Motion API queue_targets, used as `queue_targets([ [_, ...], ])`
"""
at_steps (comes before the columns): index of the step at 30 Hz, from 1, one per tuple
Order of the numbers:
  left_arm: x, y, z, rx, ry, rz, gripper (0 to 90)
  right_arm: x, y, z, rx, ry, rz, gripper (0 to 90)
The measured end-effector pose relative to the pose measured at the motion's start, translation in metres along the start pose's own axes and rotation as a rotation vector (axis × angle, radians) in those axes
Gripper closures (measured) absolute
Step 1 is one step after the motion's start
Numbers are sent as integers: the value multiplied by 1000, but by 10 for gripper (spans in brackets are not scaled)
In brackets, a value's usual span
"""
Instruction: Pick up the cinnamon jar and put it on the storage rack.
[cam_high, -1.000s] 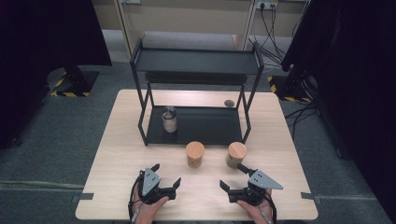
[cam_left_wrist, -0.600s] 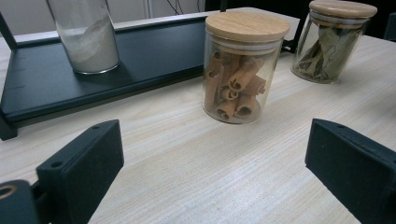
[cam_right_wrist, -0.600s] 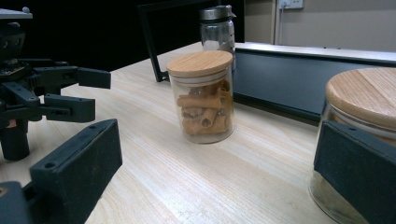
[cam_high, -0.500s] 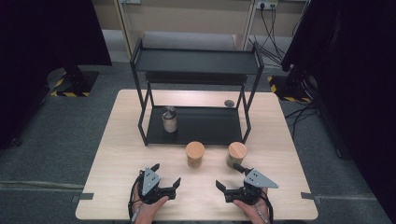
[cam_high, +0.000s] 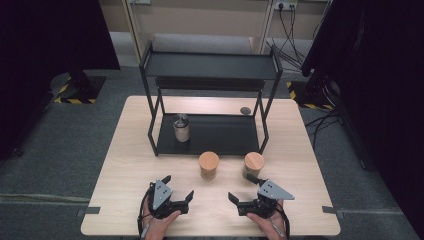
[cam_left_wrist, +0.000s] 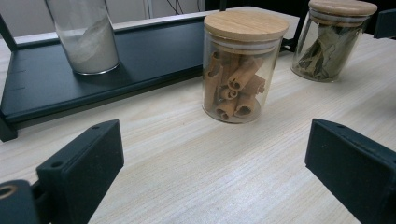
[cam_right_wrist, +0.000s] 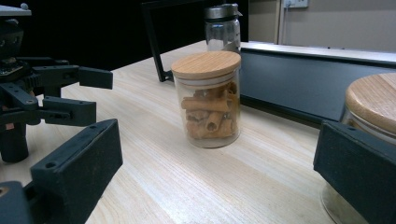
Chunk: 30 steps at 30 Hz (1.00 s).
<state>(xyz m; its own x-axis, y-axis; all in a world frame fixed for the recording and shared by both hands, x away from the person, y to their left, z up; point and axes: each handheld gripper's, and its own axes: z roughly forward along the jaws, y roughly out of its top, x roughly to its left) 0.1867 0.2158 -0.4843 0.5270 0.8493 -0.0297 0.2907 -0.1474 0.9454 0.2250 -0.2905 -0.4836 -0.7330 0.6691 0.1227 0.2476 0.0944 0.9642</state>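
Two glass jars with wooden lids stand on the table in front of the rack: one with cinnamon sticks (cam_high: 208, 165) (cam_left_wrist: 243, 65) (cam_right_wrist: 208, 100) and one with dried leaves (cam_high: 253, 164) (cam_left_wrist: 334, 39) (cam_right_wrist: 373, 107). A metal-lidded jar of white powder (cam_high: 181, 128) (cam_left_wrist: 86, 37) (cam_right_wrist: 223, 28) is on the rack's lower shelf (cam_high: 220, 135). My left gripper (cam_high: 178, 186) (cam_left_wrist: 215, 154) rests open near the front edge, aimed at the cinnamon jar. My right gripper (cam_high: 240, 187) (cam_right_wrist: 215, 154) is open just in front of the leaf jar, and its view also shows the left gripper (cam_right_wrist: 100, 95).
The black two-tier rack (cam_high: 210, 65) takes up the back half of the table. A small dark disc (cam_high: 245, 110) lies on the table behind the rack's right leg. Bare wood stretches left and right of the jars.
My right gripper has shifted slightly left and turned a little toward the jars. The left gripper and the jars have stayed put.
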Motion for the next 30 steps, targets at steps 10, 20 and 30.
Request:
queue_targets([
  [10,0,0,0,-1,2,2,40,2,4,7,1,6,-9,17],
  [20,-1,0,0,-3,3,4,40,3,8,17,2,16,-20,18],
  [30,-1,0,0,-3,3,7,40,4,11,23,1,24,-24,18],
])
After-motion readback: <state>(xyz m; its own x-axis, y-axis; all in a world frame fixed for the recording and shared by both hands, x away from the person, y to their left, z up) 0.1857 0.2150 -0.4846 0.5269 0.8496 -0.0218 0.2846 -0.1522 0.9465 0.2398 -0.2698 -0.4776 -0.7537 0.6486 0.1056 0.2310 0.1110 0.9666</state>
